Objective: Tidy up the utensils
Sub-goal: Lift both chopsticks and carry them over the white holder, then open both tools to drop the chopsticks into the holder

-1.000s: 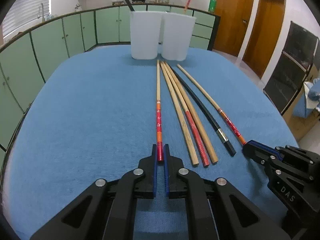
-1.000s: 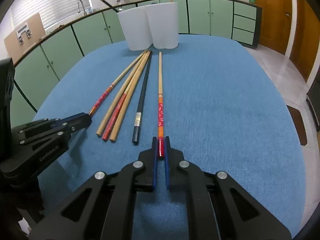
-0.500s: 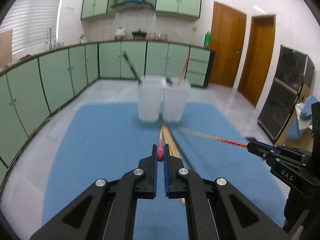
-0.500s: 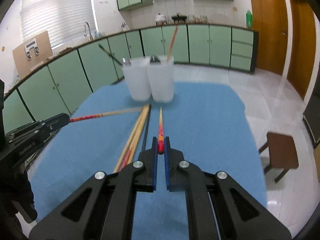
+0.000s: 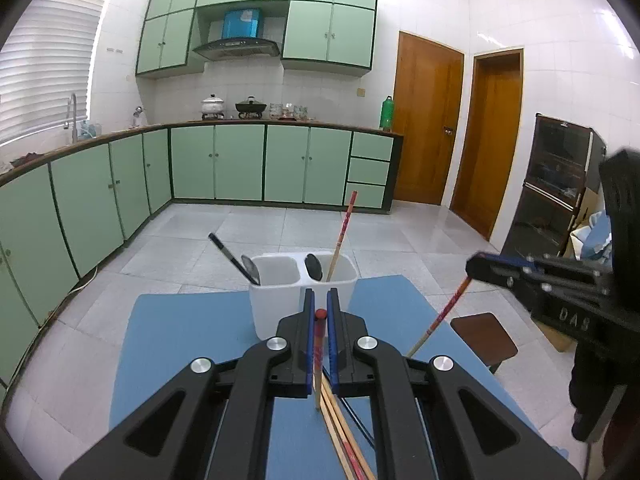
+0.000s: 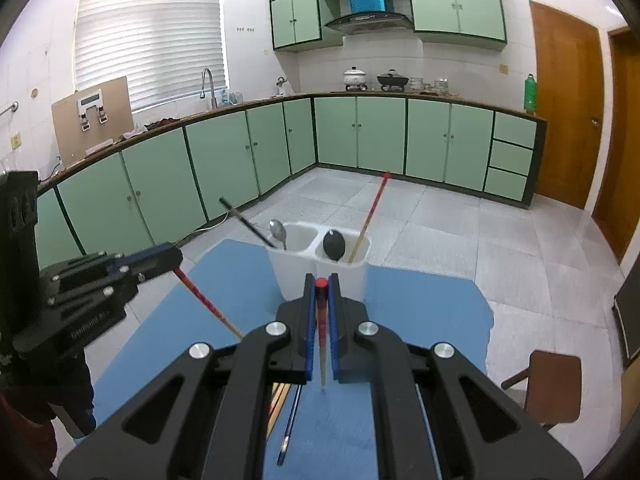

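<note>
Left hand-held gripper (image 5: pixel 318 312) around chopstick (image 5: pixel 319 344), its tip probably hidden.

bright, even daylight from the blinds (image 6: pixel 148 36), sharp, fisheye-curved with dark corners.

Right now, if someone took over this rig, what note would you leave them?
Left claw: shut on a red-ended chopstick, lifted clear of the table.
Right claw: shut on its own red-ended chopstick, also lifted.
White two-compartment holder stands at the far edge of the blue mat.
Done: holder already contains two spoons, a black chopstick and a red one.
Left: drop both held chopsticks in, then the loose chopsticks on the mat.
</note>
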{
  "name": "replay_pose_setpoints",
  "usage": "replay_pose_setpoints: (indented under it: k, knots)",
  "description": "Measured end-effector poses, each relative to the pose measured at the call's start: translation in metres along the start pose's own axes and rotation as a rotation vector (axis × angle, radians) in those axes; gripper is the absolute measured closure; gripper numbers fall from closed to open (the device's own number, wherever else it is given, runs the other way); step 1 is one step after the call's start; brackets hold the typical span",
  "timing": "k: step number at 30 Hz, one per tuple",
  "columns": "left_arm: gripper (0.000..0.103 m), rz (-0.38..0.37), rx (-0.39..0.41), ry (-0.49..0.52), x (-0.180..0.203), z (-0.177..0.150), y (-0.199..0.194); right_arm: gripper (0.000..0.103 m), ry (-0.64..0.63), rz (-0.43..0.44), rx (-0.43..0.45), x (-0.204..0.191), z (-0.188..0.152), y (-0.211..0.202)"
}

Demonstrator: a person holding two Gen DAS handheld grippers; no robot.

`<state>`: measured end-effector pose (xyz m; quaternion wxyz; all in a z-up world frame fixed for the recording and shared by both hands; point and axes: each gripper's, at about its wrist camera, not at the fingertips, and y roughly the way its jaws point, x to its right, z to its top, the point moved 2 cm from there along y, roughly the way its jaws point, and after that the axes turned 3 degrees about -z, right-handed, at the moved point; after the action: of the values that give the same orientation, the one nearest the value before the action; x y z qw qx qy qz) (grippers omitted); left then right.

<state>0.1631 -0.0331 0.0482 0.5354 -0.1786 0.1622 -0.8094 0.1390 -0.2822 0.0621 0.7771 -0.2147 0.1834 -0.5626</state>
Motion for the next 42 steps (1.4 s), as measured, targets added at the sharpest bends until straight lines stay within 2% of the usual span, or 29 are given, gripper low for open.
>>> replay_pose_setpoints:
  k: [7, 15, 19, 24, 29, 32, 35, 37, 42]
  knots:
    - [0.097, -0.018, 0.029, -0.006, -0.005, 0.028, 0.006, 0.098, 0.014, 0.011, 0.051, 0.016, 0.053, 0.003]
    - [0.097, -0.007, 0.190, 0.035, -0.005, 0.107, -0.001, 0.098, 0.012, -0.020, 0.173, 0.031, 0.123, 0.000]
    - [0.097, 0.053, 0.260, 0.085, -0.004, 0.139, 0.010, 0.098, 0.009, -0.050, 0.182, 0.039, 0.141, 0.021]
    - [0.097, 0.063, 0.215, 0.079, -0.010, 0.138, 0.048, 0.098, 0.036, -0.051, 0.111, 0.047, 0.133, 0.068]
    - [0.097, 0.068, 0.112, 0.049, -0.024, 0.112, 0.094, 0.098, 0.035, -0.055, 0.027, 0.044, 0.110, 0.107]
    - [0.096, 0.067, 0.058, 0.029, -0.031, 0.097, 0.108, 0.096, 0.030, -0.056, -0.001, 0.041, 0.099, 0.118]
    - [0.093, 0.057, 0.047, 0.019, -0.034, 0.089, 0.105, 0.091, 0.034, -0.063, 0.011, 0.038, 0.093, 0.110]
    - [0.089, 0.056, 0.058, 0.026, -0.033, 0.088, 0.095, 0.078, 0.038, -0.078, 0.040, 0.039, 0.090, 0.097]
    - [0.075, 0.057, 0.098, 0.048, -0.024, 0.083, 0.059, 0.071, 0.046, -0.093, 0.100, 0.040, 0.075, 0.056]
